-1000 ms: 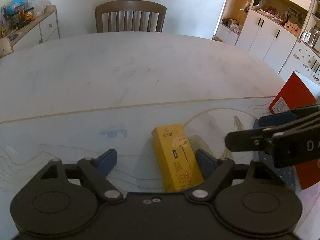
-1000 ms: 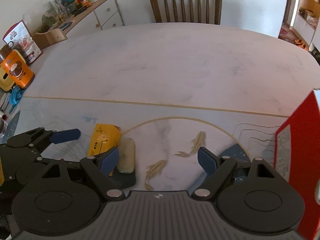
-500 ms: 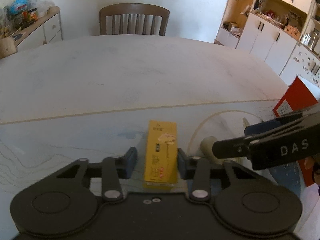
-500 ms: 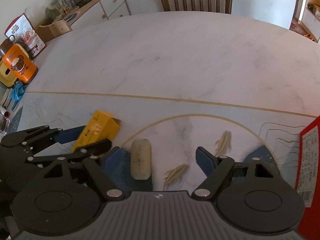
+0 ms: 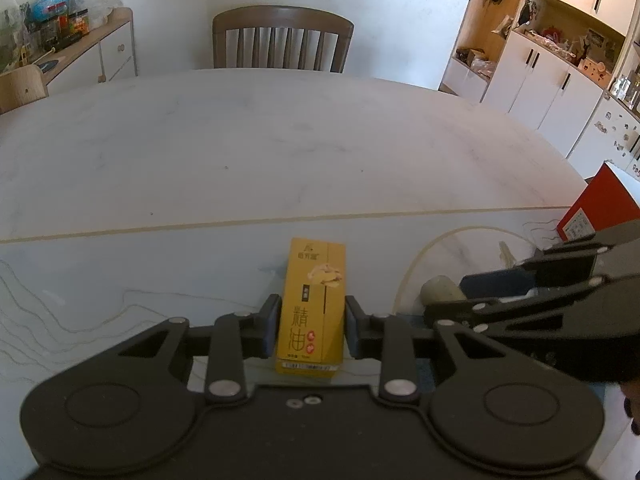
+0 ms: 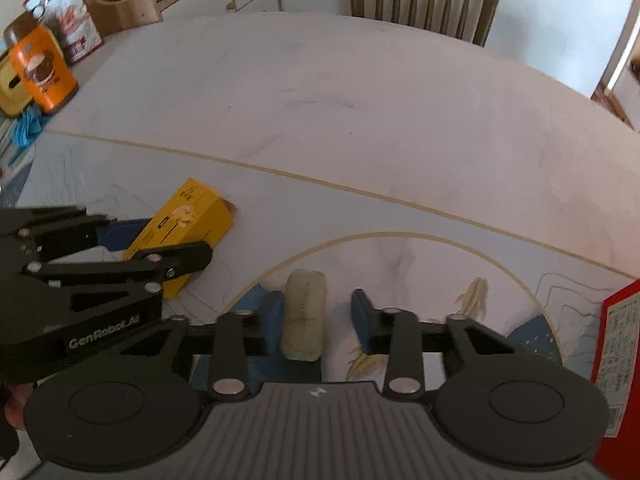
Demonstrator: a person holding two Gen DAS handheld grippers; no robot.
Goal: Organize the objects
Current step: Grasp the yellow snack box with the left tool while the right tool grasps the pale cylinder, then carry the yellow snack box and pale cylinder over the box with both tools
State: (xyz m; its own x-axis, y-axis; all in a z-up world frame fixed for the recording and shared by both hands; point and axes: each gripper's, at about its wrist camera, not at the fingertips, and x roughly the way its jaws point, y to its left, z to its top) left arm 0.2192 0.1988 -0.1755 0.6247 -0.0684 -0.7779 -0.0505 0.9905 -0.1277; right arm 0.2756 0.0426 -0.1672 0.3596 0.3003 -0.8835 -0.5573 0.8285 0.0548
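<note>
Red box right of pale block; chair beyond table.

The left gripper is sitting low at the bottom centre of its frame, both blue pads pressing against what it is clamping. The right gripper is reaching forward at lower centre, jaws partly apart, one pad standing clear.

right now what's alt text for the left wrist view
The left claw is shut on a yellow box lying on a pale marble table. The right claw reaches in beside it around a beige oblong object; a wooden chair stands behind.
</note>
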